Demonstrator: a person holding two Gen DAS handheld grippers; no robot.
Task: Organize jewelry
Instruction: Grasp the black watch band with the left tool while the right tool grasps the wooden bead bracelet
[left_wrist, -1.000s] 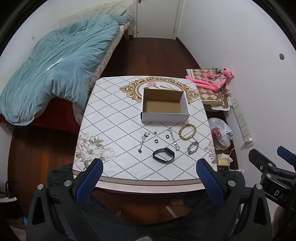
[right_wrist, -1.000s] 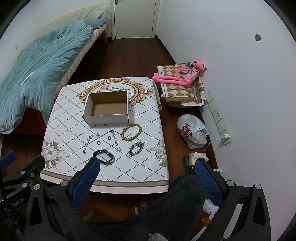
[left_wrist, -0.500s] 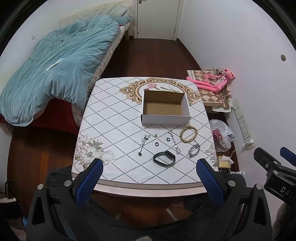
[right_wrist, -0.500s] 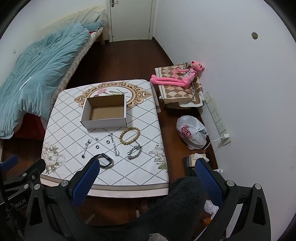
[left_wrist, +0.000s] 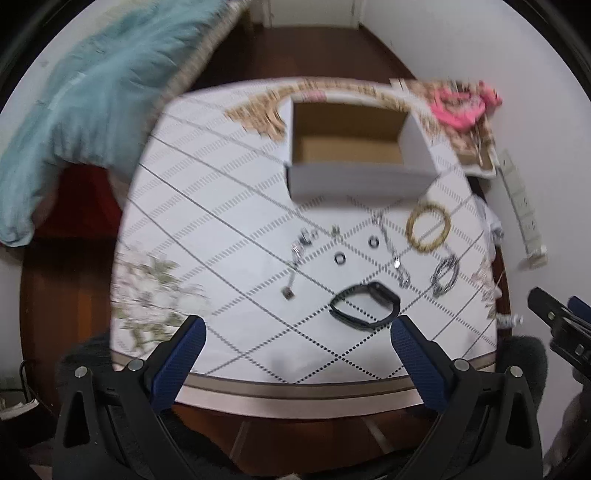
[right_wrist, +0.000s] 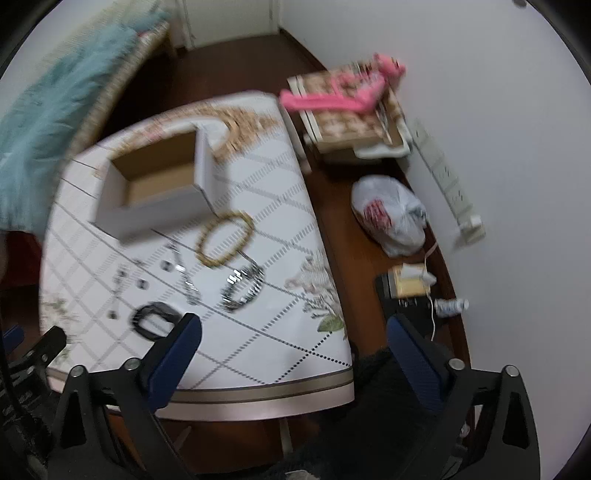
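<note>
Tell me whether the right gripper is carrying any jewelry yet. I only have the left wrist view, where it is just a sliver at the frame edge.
Observer: No. In the right wrist view the right gripper has its jaws wide open with nothing between them, above the near right corner of the table.
Operator: Which piece lies nearest to it?
Observer: The black band. It lies on the table right beside the gripper's left finger in that view, not between the jaws. The image is too blurred to tell whether they touch.
</note>
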